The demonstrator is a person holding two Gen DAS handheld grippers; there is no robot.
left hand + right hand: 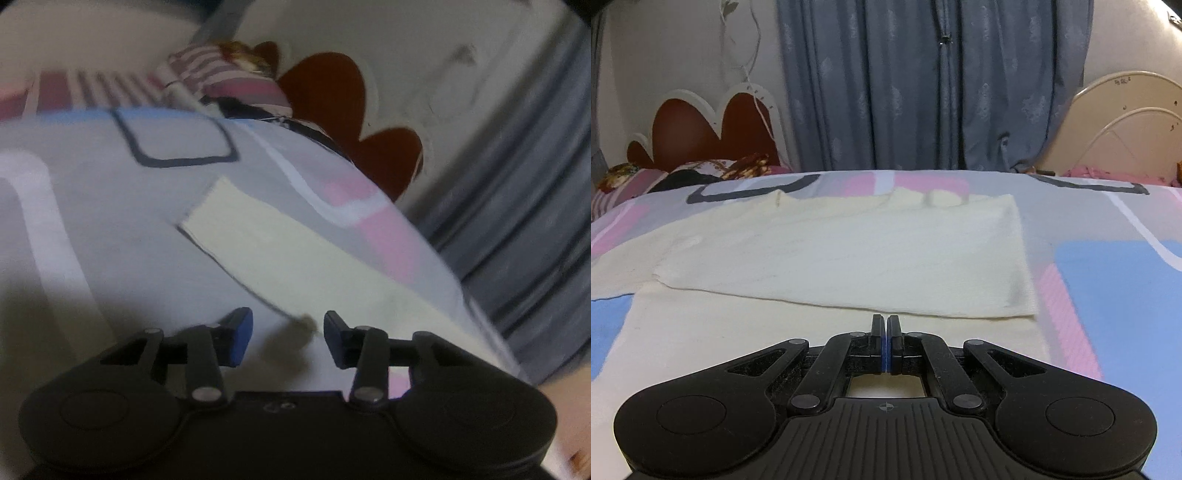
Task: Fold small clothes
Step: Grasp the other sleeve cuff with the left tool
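A cream garment [849, 251] lies flat on the patterned bedsheet [1108, 280], with one part folded over the layer beneath it. My right gripper [885, 325] is shut and empty, its tips just short of the folded layer's near edge, above the lower layer. In the left wrist view the same cream garment [295, 251] stretches away as a long strip. My left gripper [288, 332] is open and empty, with the garment's near corner between its blue fingertips [240, 332].
Pillows [646, 181] and a red and white headboard [701, 125] stand at the bed's far left. Blue curtains [923, 81] hang behind the bed. A cream bed frame [1126, 122] is at the far right.
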